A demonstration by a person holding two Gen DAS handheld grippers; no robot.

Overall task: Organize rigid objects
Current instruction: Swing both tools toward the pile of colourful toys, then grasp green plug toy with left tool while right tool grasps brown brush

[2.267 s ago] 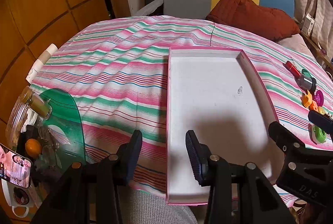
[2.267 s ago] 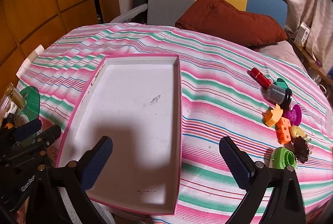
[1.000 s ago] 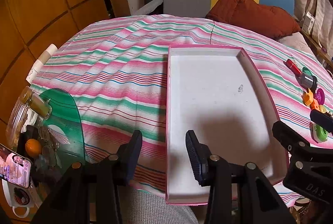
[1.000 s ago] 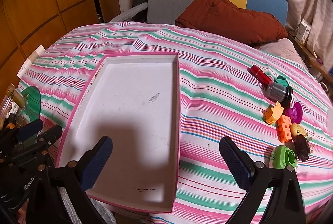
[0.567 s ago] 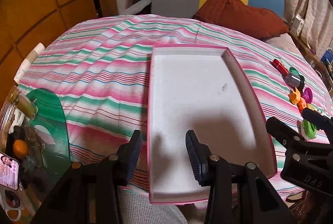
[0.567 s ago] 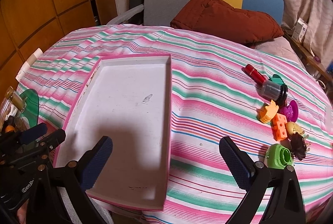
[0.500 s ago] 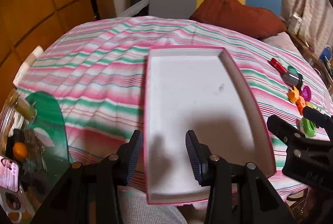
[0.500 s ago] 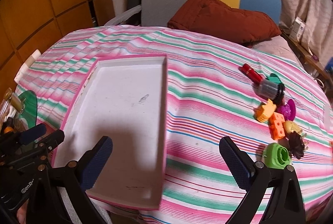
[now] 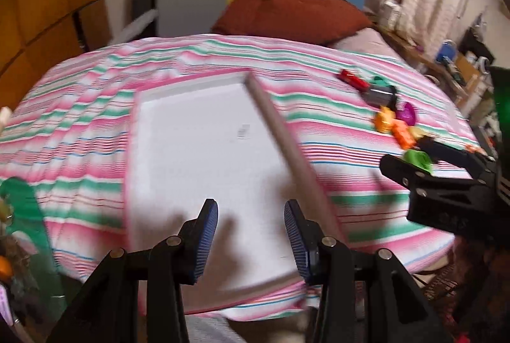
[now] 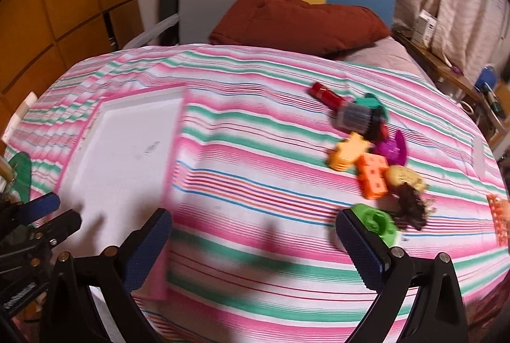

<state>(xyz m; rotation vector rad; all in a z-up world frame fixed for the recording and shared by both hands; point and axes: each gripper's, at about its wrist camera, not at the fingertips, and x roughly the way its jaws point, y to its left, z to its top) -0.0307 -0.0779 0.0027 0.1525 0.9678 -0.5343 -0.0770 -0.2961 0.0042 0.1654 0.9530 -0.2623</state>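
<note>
Both views swung toward toy pile (image 10: 376, 152)

The right gripper (image 10: 255, 242) hangs wide open and empty above the striped cloth (image 10: 255, 152). A pink-rimmed white tray (image 10: 178, 126) lies to its left. To its right sits a toy cluster: red cylinder (image 10: 323, 96), orange block (image 10: 373, 175), green ring (image 10: 376, 223) just beside the right fingertip.

We see a woven striped cloth (image 10: 255, 171) under a matt white tray (image 10: 127, 158), glossy plastic toys (image 10: 371, 171), and ribbed blue rubbery pads (image 10: 360, 244) on black jaws.
</note>
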